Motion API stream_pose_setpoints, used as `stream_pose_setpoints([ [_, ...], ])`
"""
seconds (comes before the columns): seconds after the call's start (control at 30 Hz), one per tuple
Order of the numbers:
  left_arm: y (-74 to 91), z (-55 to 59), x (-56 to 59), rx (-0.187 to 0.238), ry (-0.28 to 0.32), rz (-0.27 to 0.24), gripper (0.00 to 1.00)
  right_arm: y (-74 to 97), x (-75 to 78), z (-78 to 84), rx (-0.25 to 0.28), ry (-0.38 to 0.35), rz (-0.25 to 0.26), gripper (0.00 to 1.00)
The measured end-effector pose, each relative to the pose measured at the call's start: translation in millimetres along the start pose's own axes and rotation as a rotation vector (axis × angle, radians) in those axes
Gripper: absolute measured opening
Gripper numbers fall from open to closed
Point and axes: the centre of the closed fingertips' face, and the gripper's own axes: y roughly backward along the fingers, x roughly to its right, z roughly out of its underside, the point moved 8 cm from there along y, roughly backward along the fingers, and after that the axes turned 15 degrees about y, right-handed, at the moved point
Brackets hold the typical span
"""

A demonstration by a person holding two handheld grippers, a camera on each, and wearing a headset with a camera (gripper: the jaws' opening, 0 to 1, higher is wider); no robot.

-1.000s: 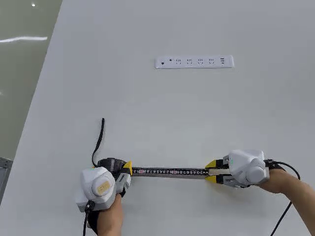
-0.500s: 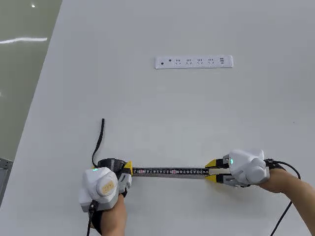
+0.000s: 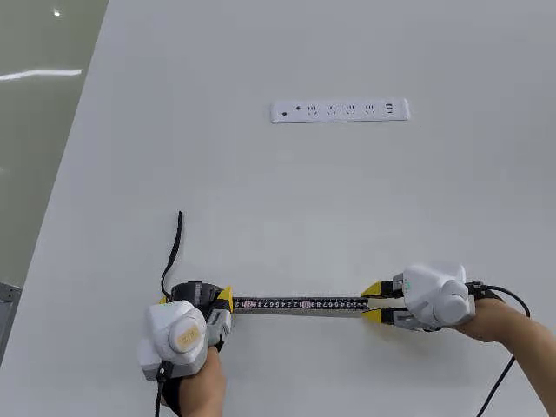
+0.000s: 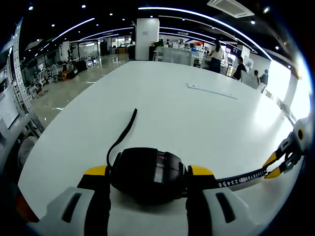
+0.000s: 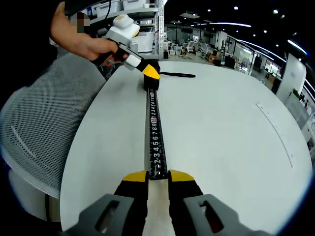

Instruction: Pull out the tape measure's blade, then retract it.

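Broad white workbench (image 3: 304,200): carries everything in the head view. Off its edge, in the right gripper view, a grey mesh chair (image 5: 44,132). Flat at the far side, a white power strip (image 3: 339,110), well apart from both grippers.

Near the front edge, the left gripper (image 3: 200,300): held in a hand, clamped around the black tape measure case (image 4: 147,172), one yellow tip against each side of it. Off to the right and level with it, the right gripper (image 3: 373,303): also hand-held, pinched tight on the free end of the blade (image 3: 300,304).

Case: rests on the workbench between the left jaws. Blade: drawn out, runs straight and flat along the benchtop from the case to the right gripper, numbers facing up.

Thin black strap (image 3: 174,248): trails from the case away from the person, lies loose on the workbench.
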Motion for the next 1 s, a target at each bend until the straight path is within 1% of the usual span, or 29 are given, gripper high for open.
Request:
stream_pose_setpoints([
  [0.3,-1.5,-0.7,-0.7,-0.019,-0.010,0.006,0.58,-1.1,-0.4,0.7,-0.004,0.002,0.000,0.14],
  [0.57,-0.8,-1.1,-1.4,-0.027,-0.006,0.013,0.58,1.5,0.3,-6.9,0.001,0.005,0.007,0.14],
  [1.0,-0.5,-1.5,-3.3,-0.041,0.003,0.025,0.58,-3.4,-0.5,-6.7,0.005,0.006,0.007,0.14],
])
